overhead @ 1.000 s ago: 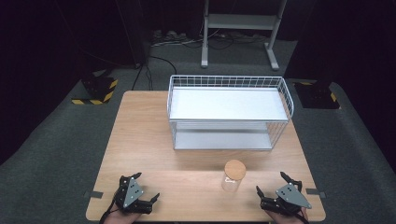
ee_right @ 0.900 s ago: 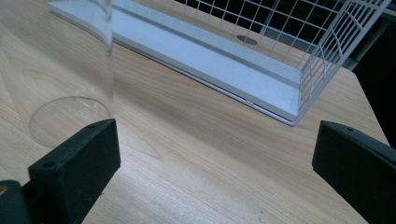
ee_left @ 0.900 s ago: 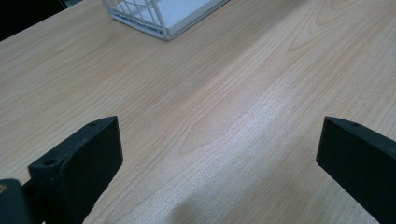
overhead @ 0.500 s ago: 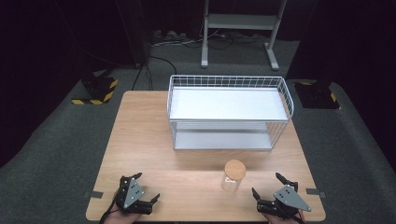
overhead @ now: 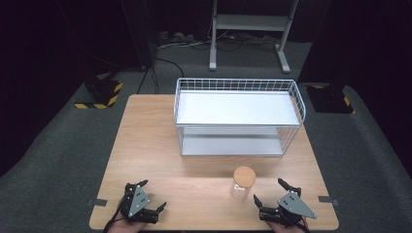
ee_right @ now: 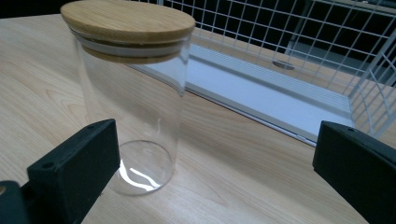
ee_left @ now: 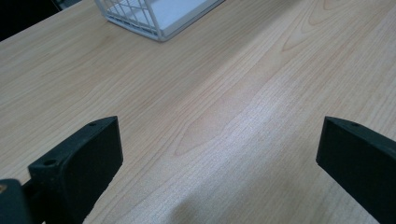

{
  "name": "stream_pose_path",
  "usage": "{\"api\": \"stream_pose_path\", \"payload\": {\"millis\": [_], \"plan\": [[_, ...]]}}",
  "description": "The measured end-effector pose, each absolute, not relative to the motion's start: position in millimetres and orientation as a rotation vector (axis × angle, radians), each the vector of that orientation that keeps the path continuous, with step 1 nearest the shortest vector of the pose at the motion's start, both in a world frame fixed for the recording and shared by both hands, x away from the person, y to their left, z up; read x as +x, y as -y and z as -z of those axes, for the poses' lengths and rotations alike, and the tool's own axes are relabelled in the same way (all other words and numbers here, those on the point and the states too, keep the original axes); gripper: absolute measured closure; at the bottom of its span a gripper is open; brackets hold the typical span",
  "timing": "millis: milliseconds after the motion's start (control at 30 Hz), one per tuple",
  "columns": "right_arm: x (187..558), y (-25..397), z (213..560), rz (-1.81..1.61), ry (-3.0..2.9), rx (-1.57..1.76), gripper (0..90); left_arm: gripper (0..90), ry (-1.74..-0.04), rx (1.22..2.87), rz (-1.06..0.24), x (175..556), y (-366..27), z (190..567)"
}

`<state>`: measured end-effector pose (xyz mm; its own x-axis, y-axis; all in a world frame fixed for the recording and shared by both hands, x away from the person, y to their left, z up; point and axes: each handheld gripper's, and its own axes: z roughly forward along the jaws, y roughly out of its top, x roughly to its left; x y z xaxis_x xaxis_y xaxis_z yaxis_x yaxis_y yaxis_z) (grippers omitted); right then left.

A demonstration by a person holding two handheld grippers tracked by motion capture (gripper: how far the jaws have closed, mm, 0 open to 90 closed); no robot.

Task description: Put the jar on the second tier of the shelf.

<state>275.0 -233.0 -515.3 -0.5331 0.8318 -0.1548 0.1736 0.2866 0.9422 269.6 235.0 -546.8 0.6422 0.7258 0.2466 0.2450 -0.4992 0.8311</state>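
Observation:
A clear glass jar with a round wooden lid stands upright on the wooden table, in front of the white wire rack. In the right gripper view the jar is empty and stands just ahead of the left jaw. My right gripper is open, low at the table's front right, a little right of the jar and apart from it. At the front left my left gripper is open too, over bare wood, with nothing between its jaws.
The rack has an upper white shelf and a lower one, and wire sides; its corner lies far ahead of the left gripper. Dark floor, a metal stand's legs and striped blocks lie beyond the table.
My right gripper has shifted left and slightly nearer the jar, turning toward it. The left gripper and the jar have stayed put.

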Motion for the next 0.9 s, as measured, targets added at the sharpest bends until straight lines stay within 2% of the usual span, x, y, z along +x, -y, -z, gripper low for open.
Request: {"api": "stream_pose_path", "payload": {"millis": [900], "plan": [[286.7, 201.4, 520.9, -1.403, -1.931, 0.891, 0.0, 0.8, -0.742, 2.052, -0.747, 269.2, -235.3, 546.8]]}}
